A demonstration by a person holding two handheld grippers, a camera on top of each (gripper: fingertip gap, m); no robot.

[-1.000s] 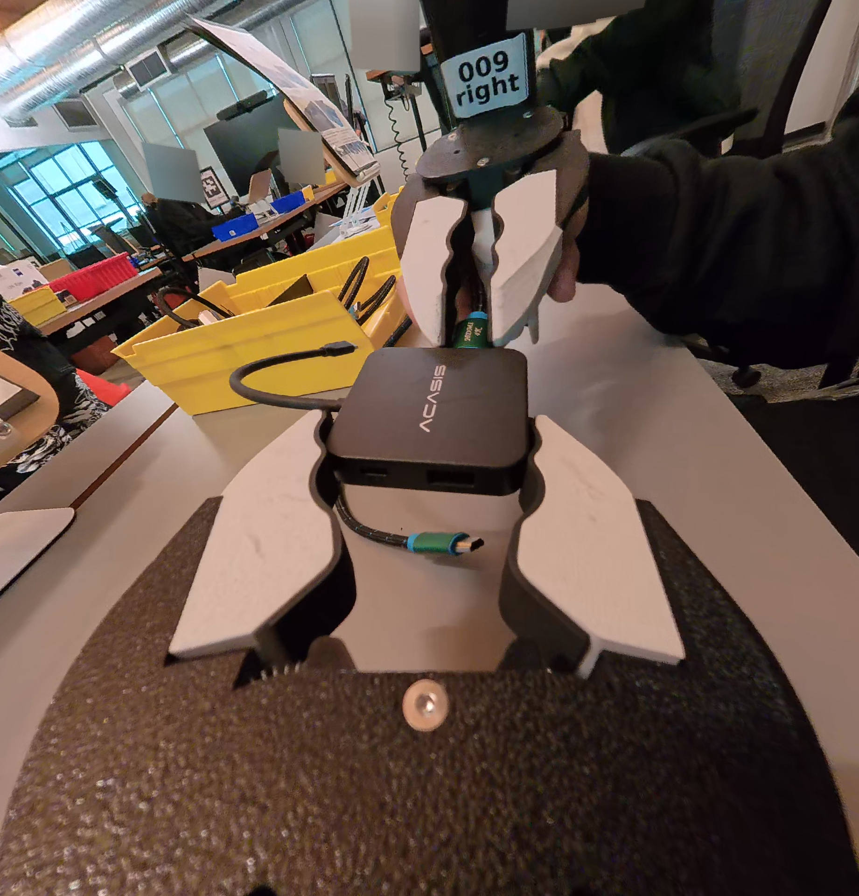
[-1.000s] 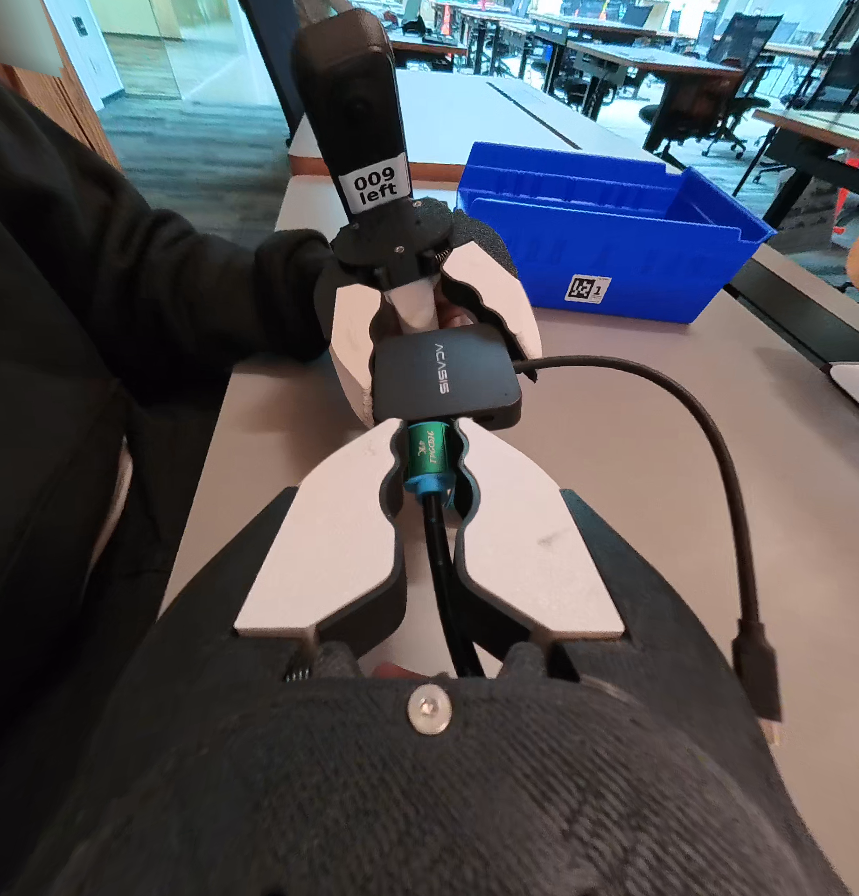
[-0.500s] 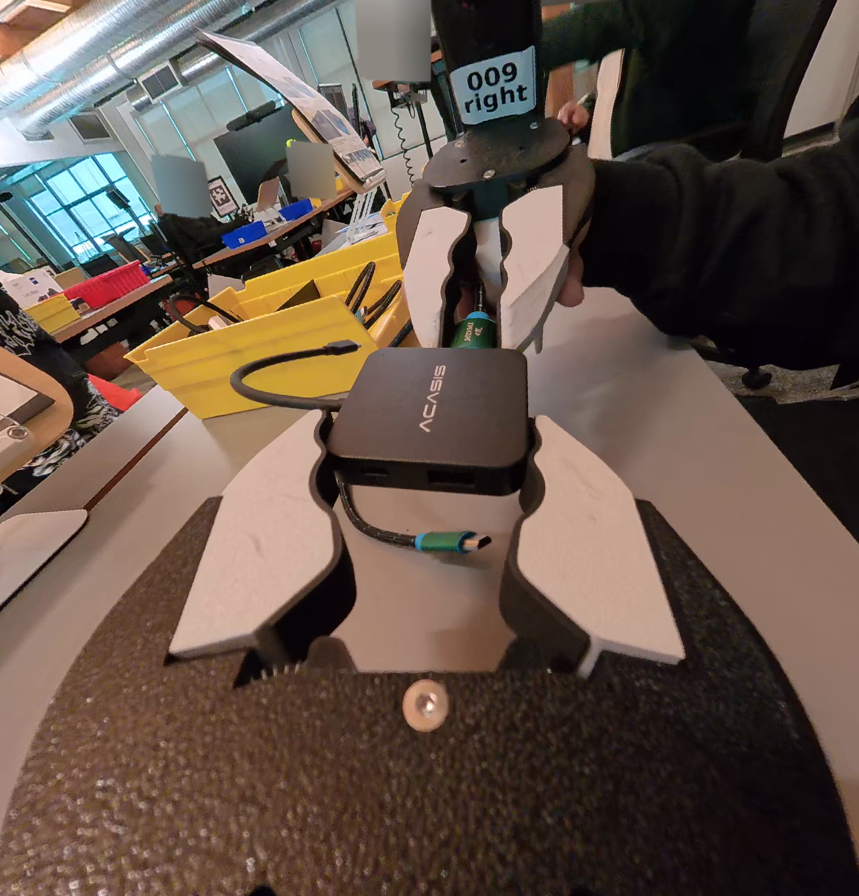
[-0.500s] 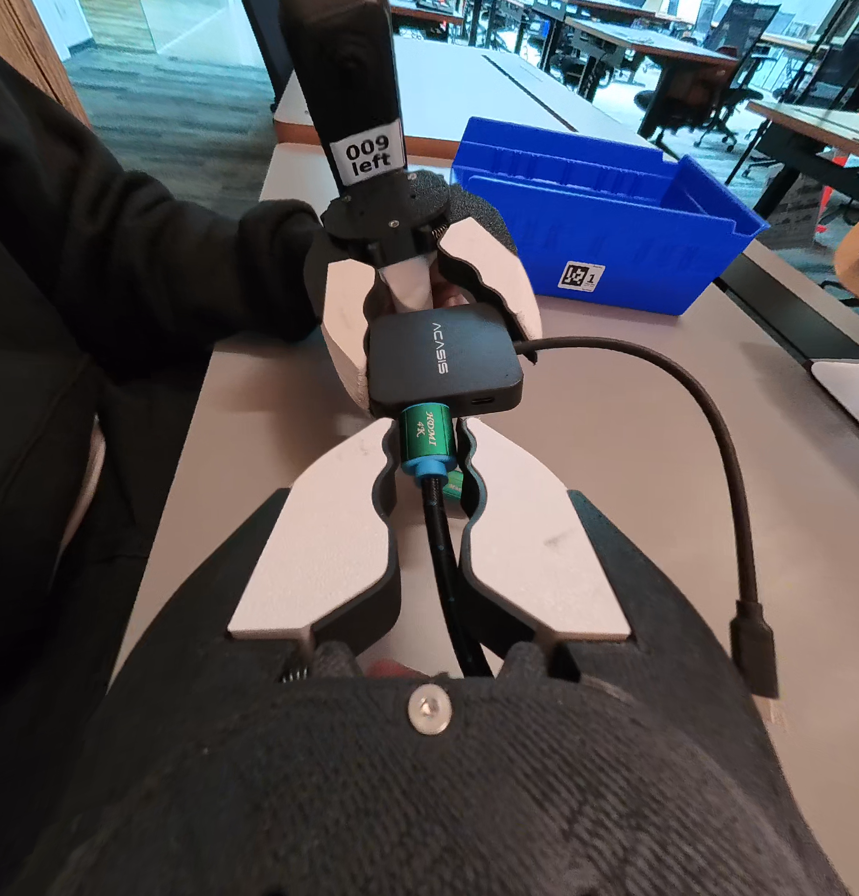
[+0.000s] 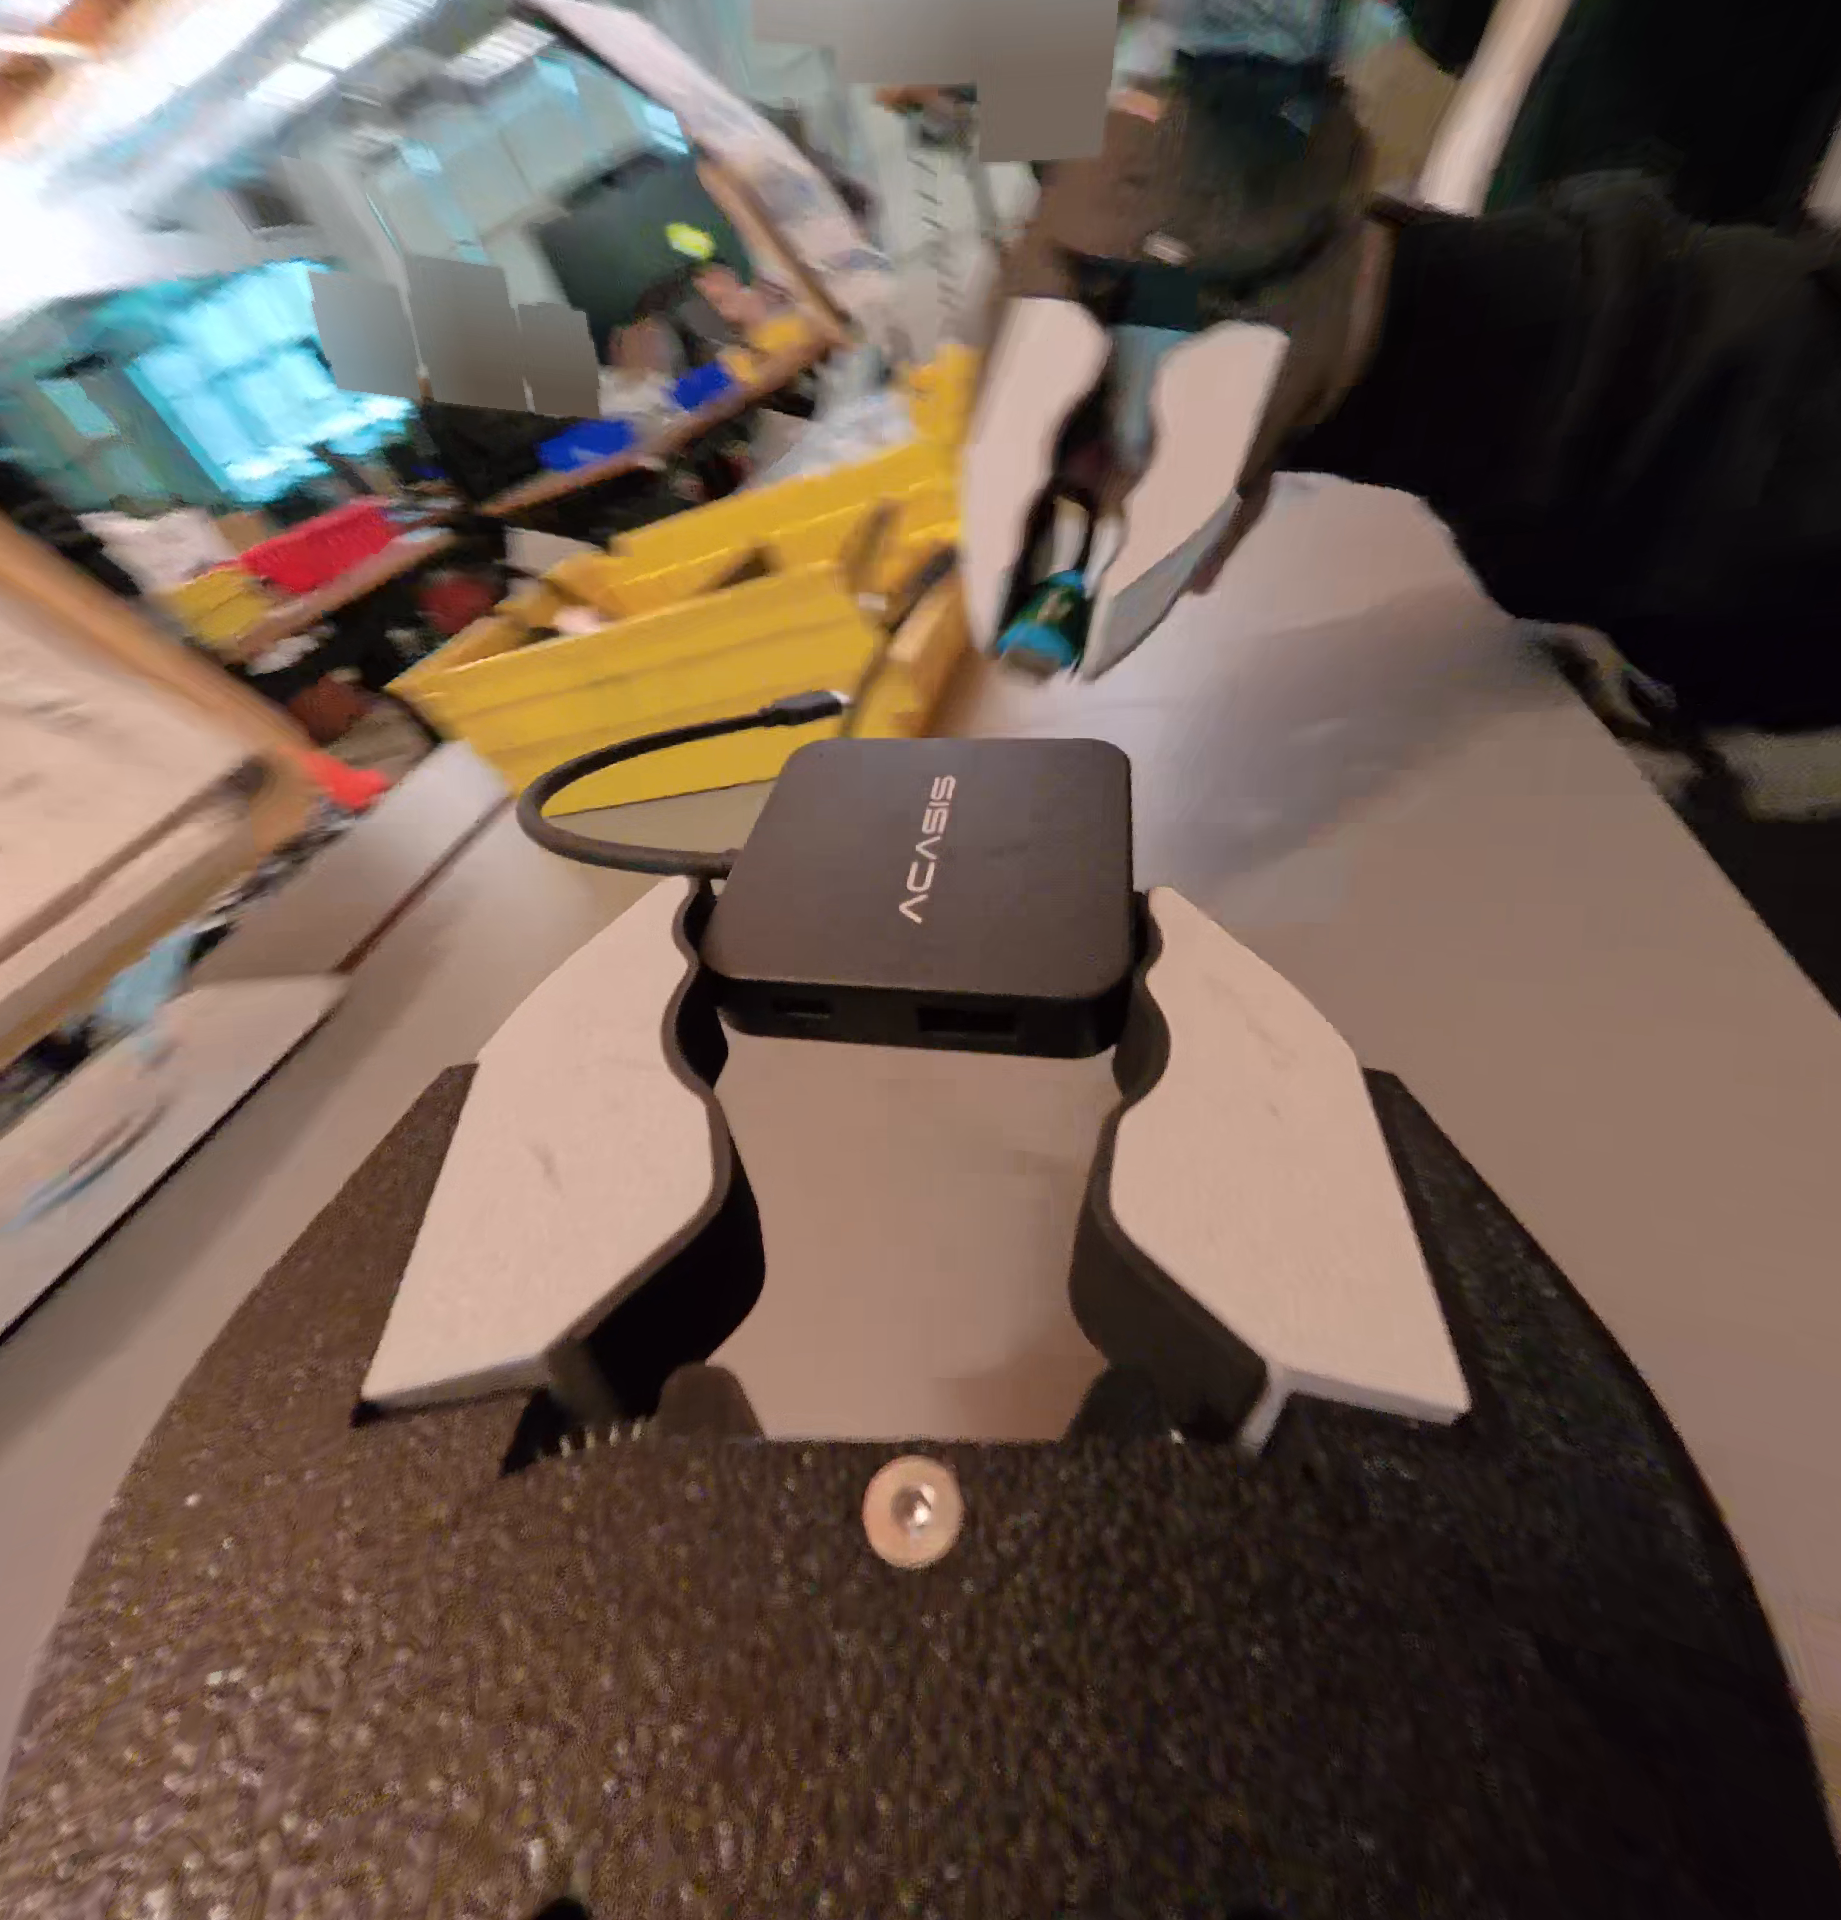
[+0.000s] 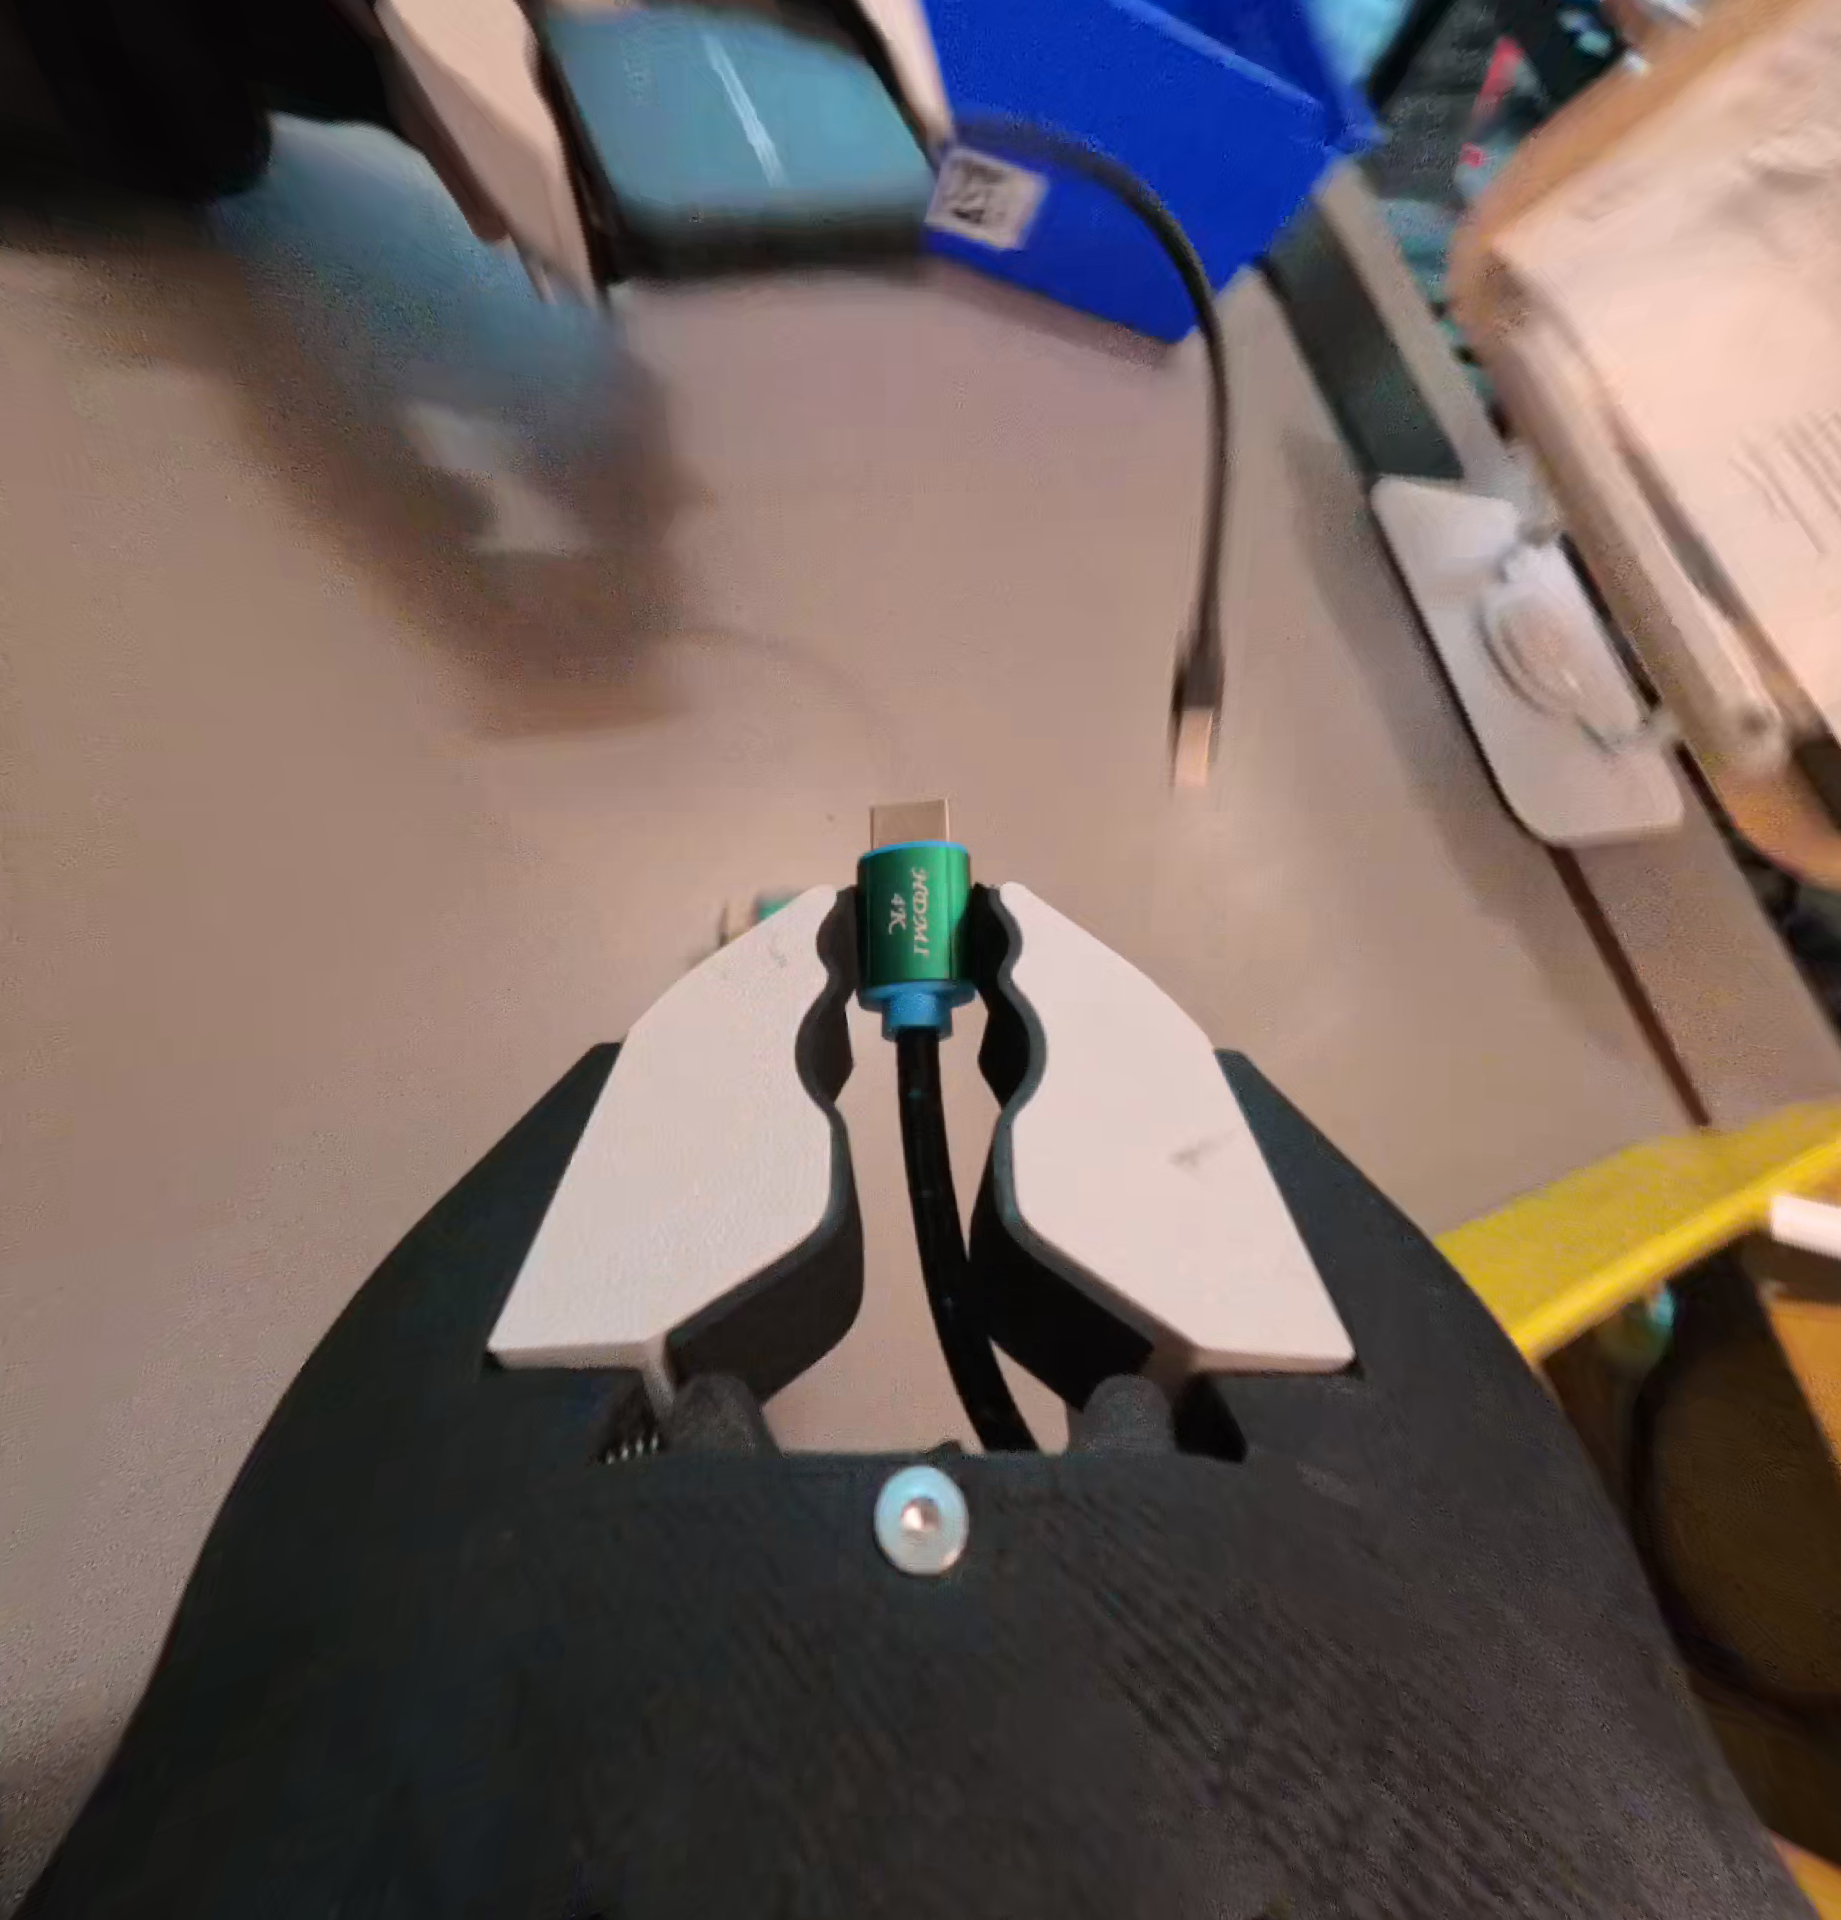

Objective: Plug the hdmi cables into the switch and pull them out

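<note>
Left wrist view: left gripper (image 5: 921,951) has its jaws closed on the sides of the black switch (image 5: 931,868), held just above the bench (image 5: 1363,883). The switch's own short black lead (image 5: 625,774) curls off to the left. Half a second ago the green plug sat in the far edge of the switch; now the right gripper (image 5: 1077,623) has drawn back and up, well apart from the switch, with the plug (image 5: 1046,623) between its jaws. The near ports look empty. Judged: one pull-out is done. Beyond, yellow bins (image 5: 687,665) hold what look like dark cables; too blurred to be sure.

Right wrist view: right gripper (image 6: 911,899) has its jaws narrowed onto the green plug (image 6: 911,930), bare metal tip pointing forward over open bench (image 6: 376,935), black cable (image 6: 937,1195) trailing back between the jaws. The switch (image 6: 739,135) is far off at top, heavily blurred. A blue bin (image 6: 1155,156) sits behind it, contents hidden. A yellow bin's edge (image 6: 1622,1216) shows at lower right; contents unclear.
</note>
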